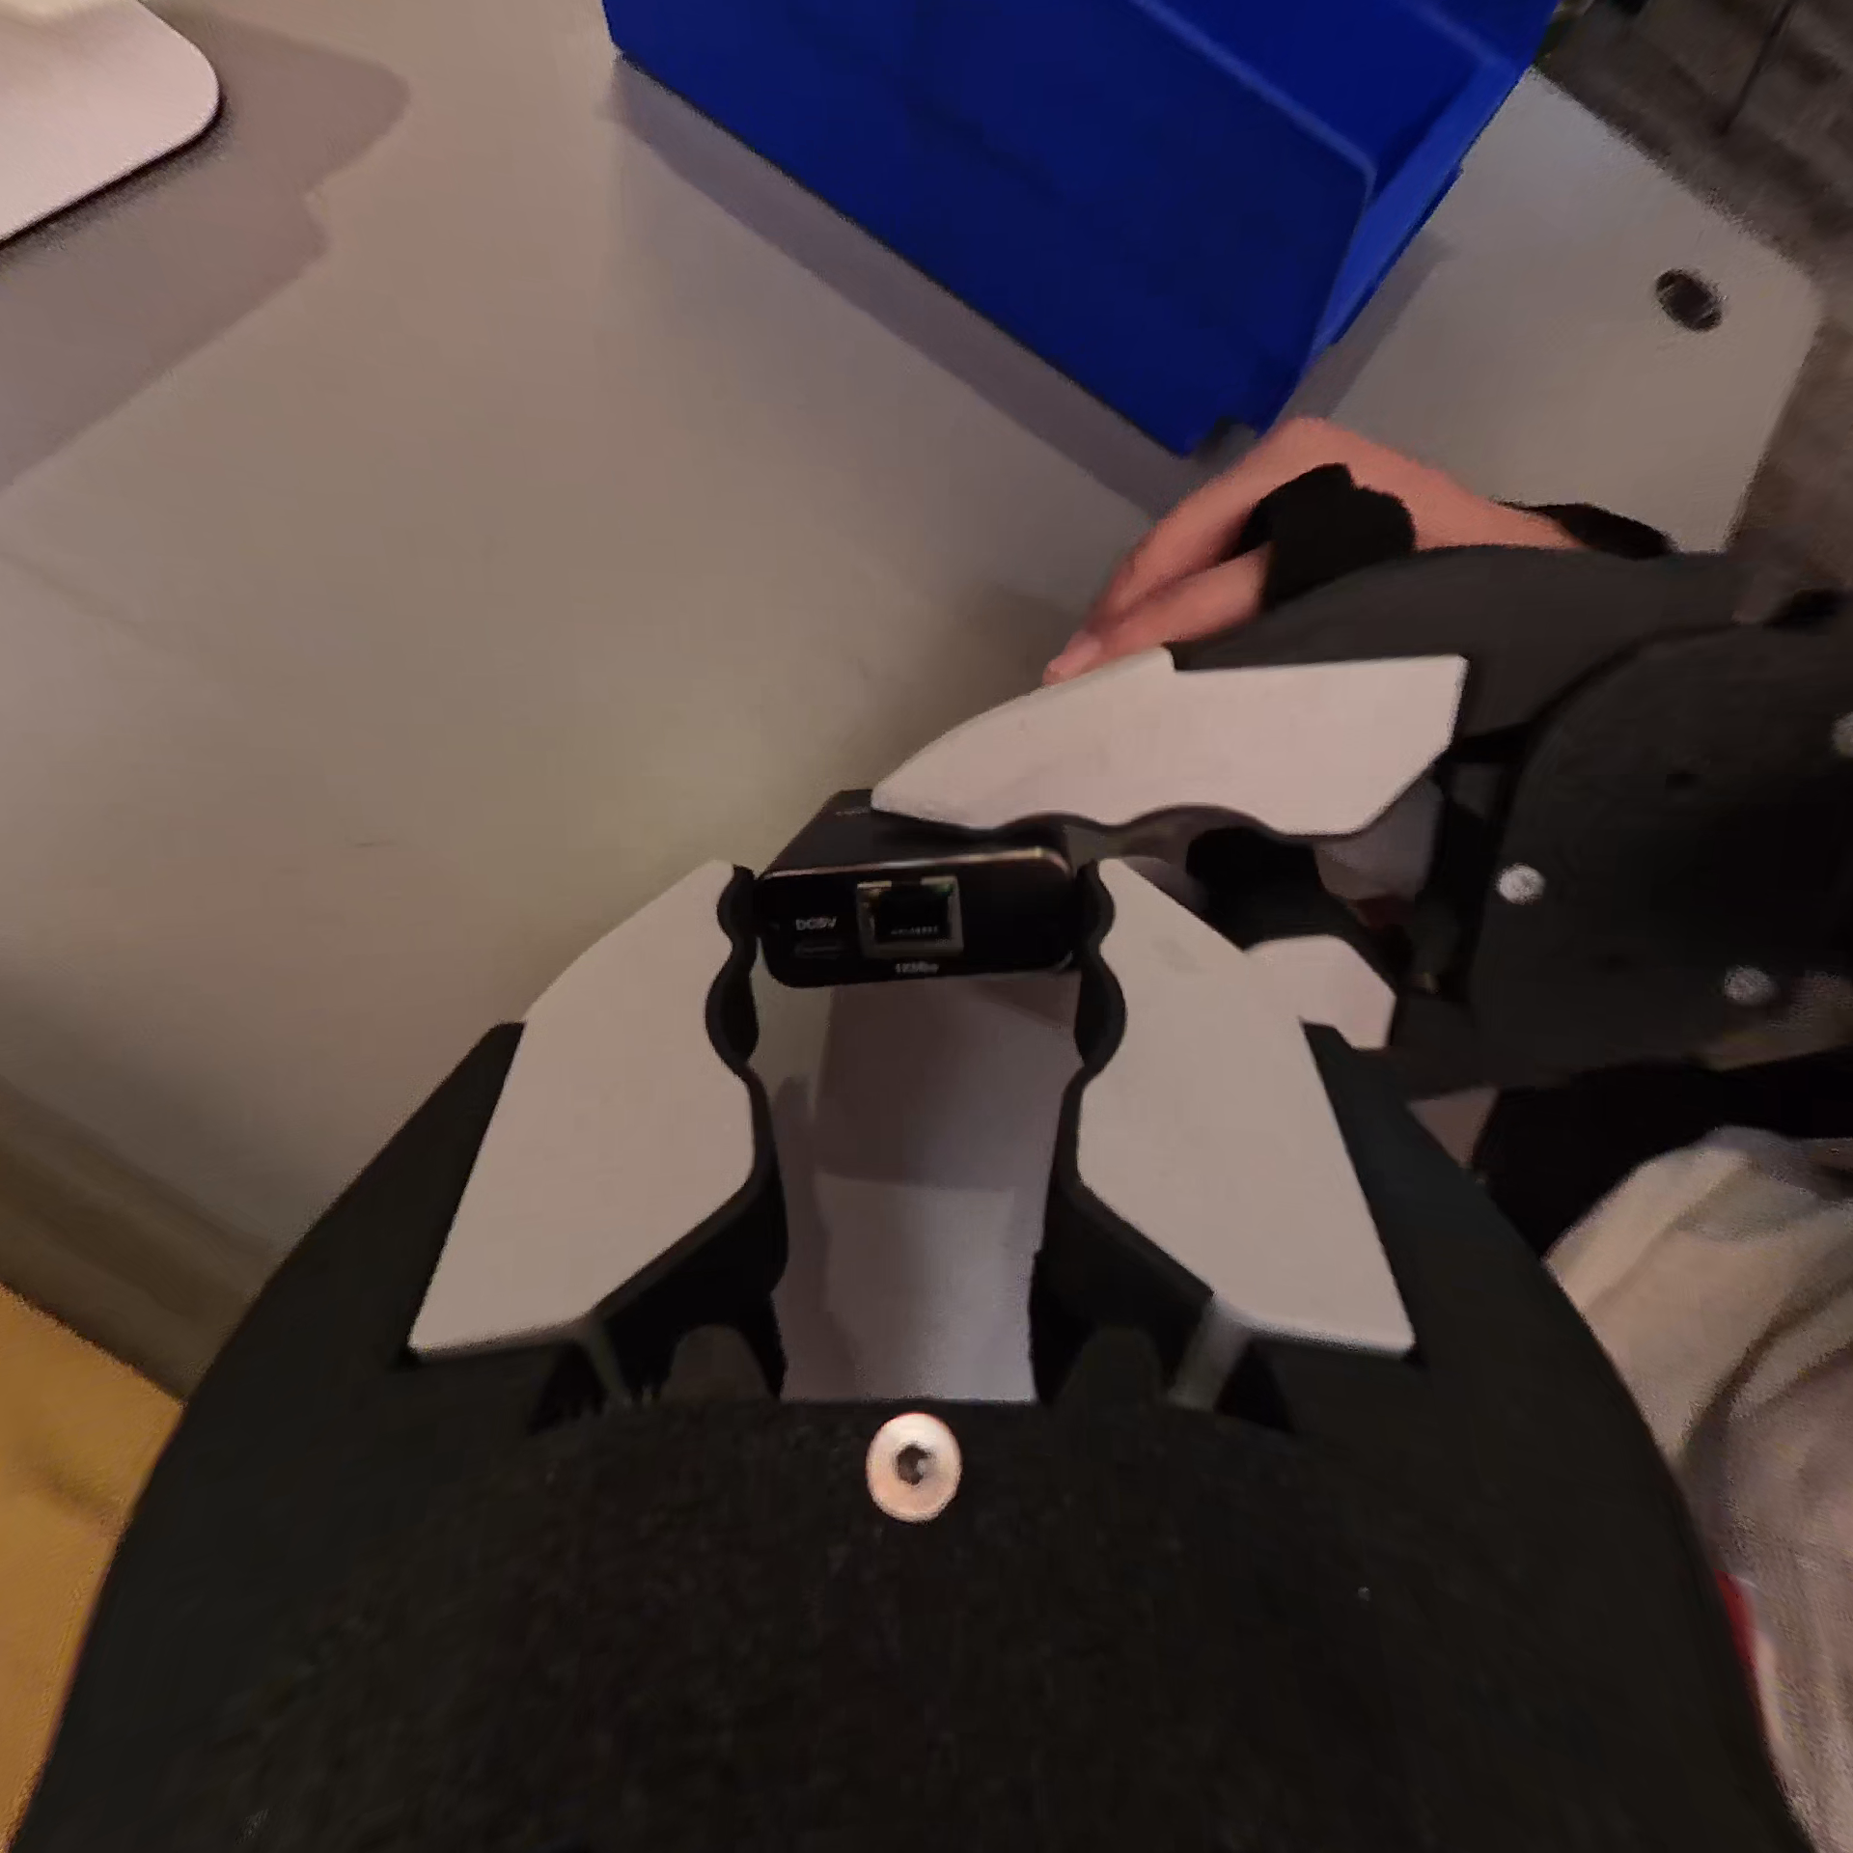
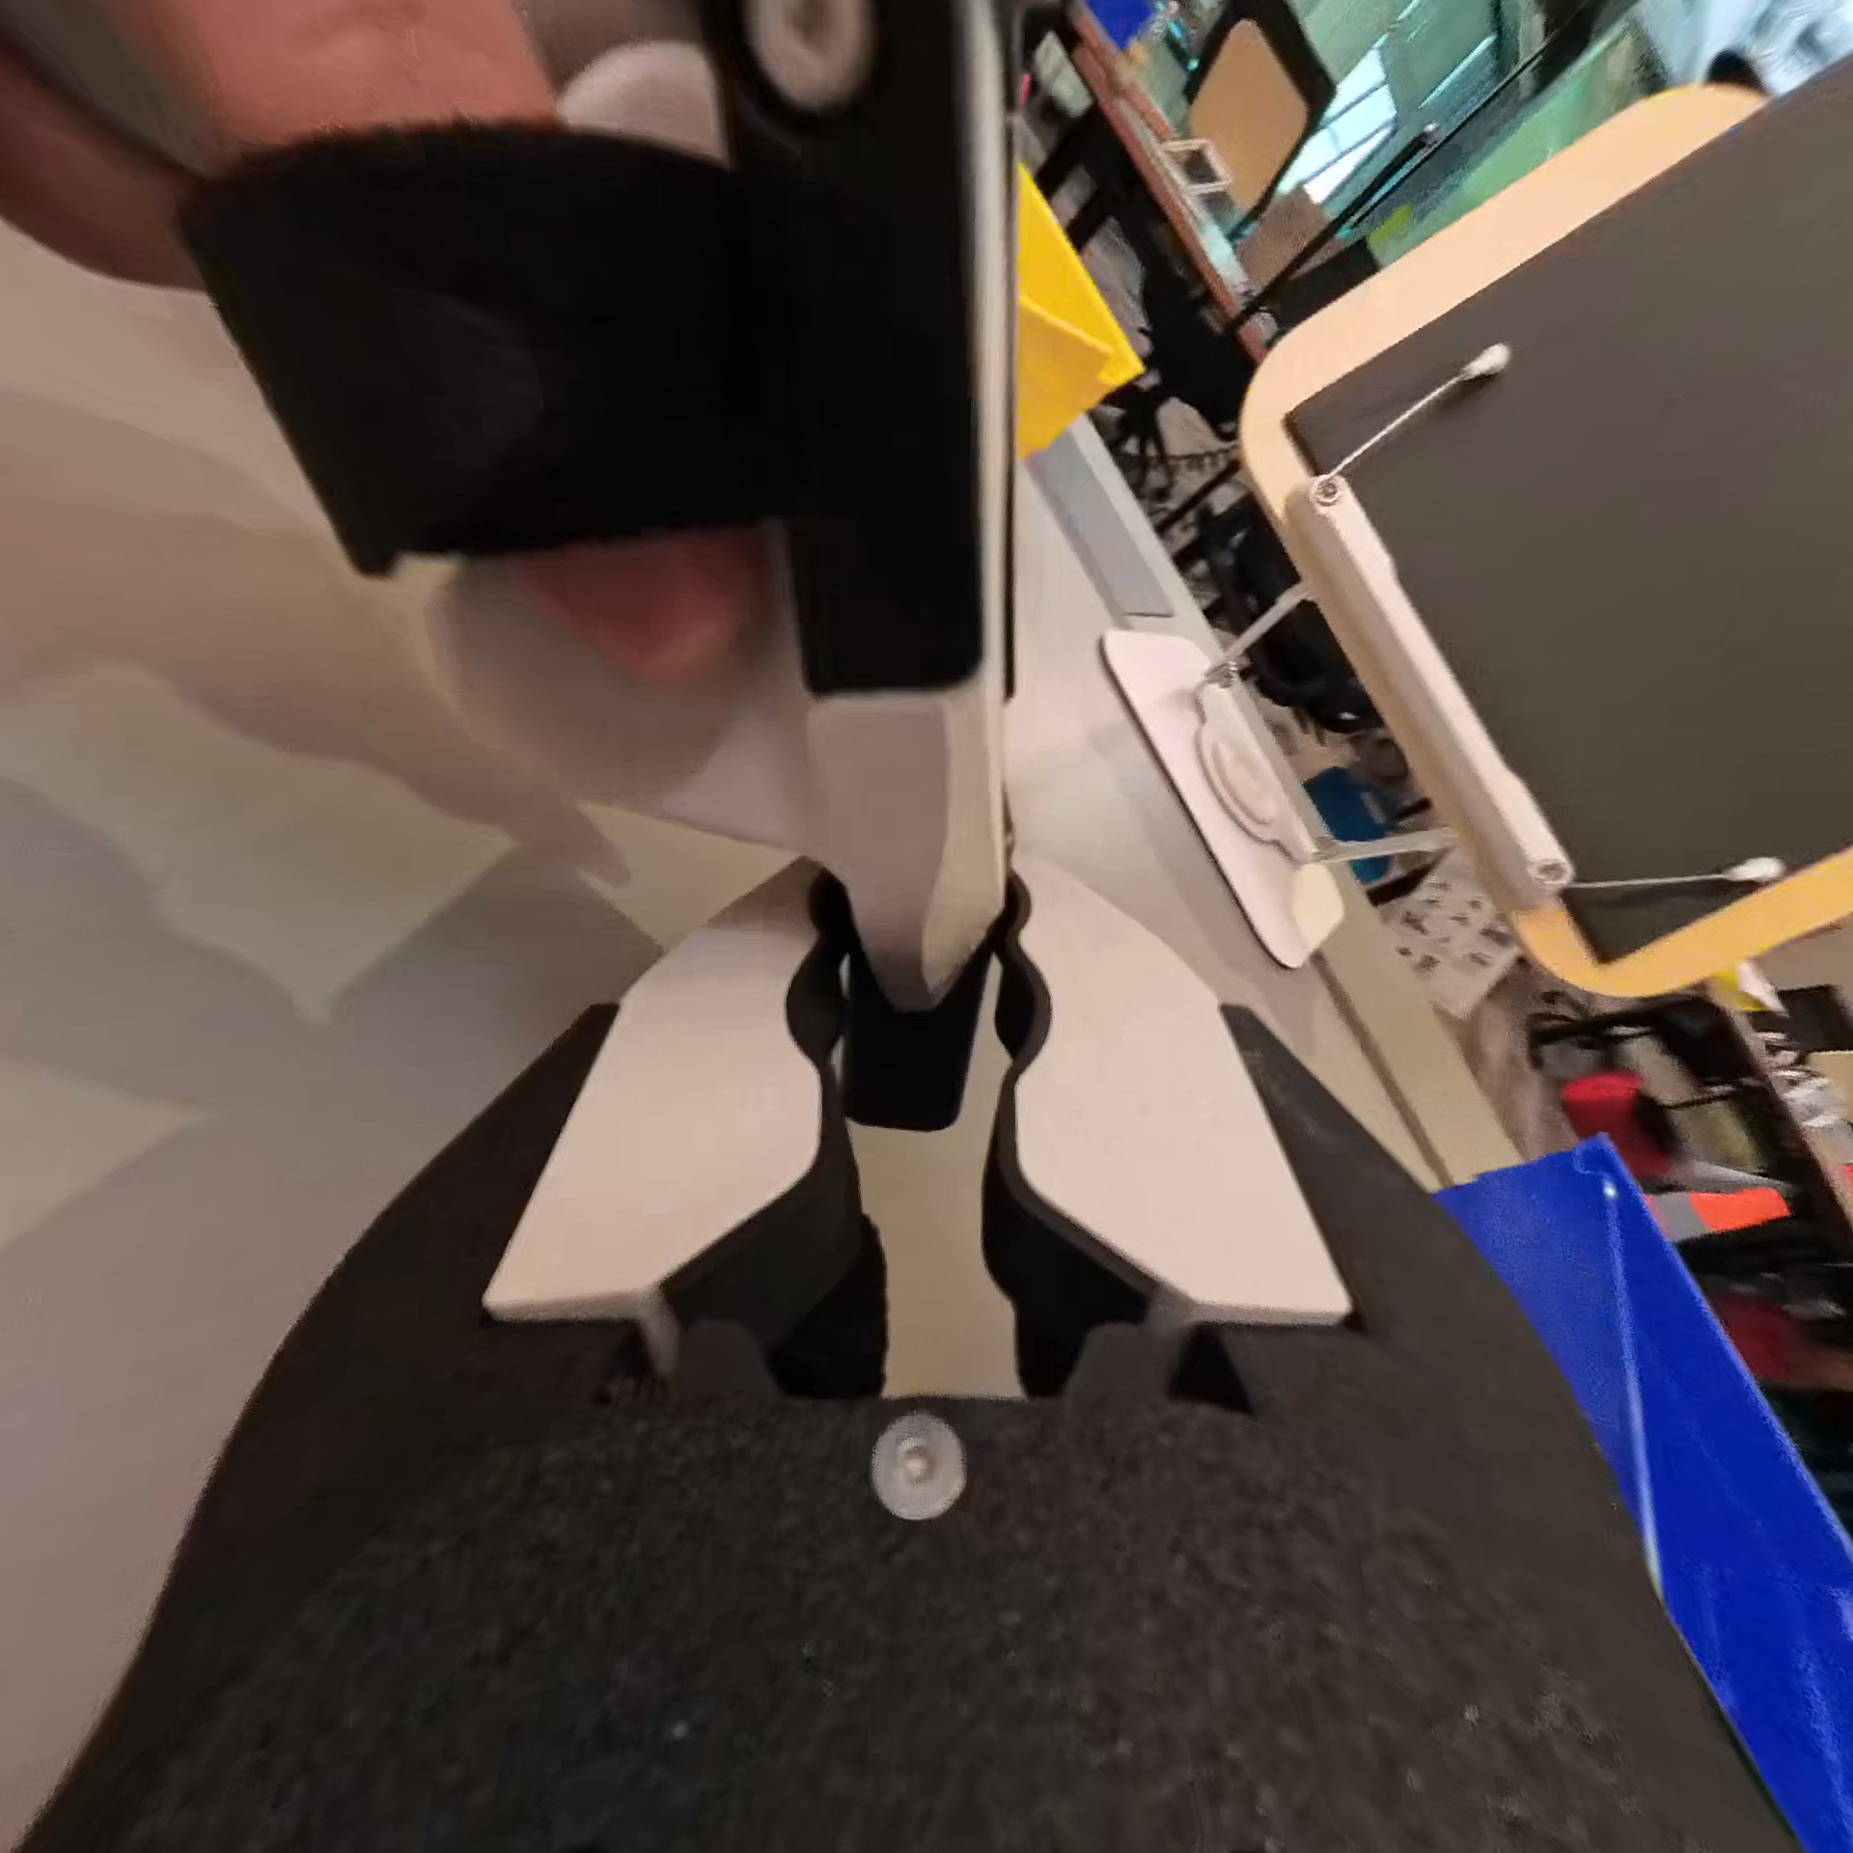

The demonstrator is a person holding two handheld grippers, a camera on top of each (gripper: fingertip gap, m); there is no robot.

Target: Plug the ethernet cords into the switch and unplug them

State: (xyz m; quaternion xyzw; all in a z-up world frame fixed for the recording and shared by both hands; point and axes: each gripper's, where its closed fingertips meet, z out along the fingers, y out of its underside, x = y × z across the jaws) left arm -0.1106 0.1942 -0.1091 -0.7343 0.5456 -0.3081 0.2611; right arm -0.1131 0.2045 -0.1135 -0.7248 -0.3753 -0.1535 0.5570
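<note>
Left wrist view, left to right.

- White slab (image 1: pixel 90 110), upper left corner: rounded corner only in frame; kind not clear.
- Counter (image 1: pixel 481 562): pale grey, matte.
- Left tool (image 1: pixel 914 928), lower centre: grey fingers clamped on the two short ends of the switch.
- Switch (image 1: pixel 907 928), centre: small black box held clear of the counter, one open ethernet port facing the camera. No ethernet cord shows in either view.
- Blue bin (image 1: pixel 1103 170), top centre to right: resting on the counter.
- Right tool (image 1: pixel 1003 817), centre right: one grey finger lies over the top of the switch; a hand (image 1: pixel 1203 551) with a black strap sits behind it.

Right wrist view, left to right.

- Right tool's own fingers, centre: closed on the thin black body, seemingly top and bottom, just beside the left tool's finger.
- Yellow bin (image 2: pixel 1063 331), upper centre.
- Dark panel with pale rim (image 2: pixel 1604 481), right.

Handling, judged: the switch looks light, rigid and smooth-cased, so it may slip or twist under push. Hold by the short ends, leaving the port face clear.
</note>
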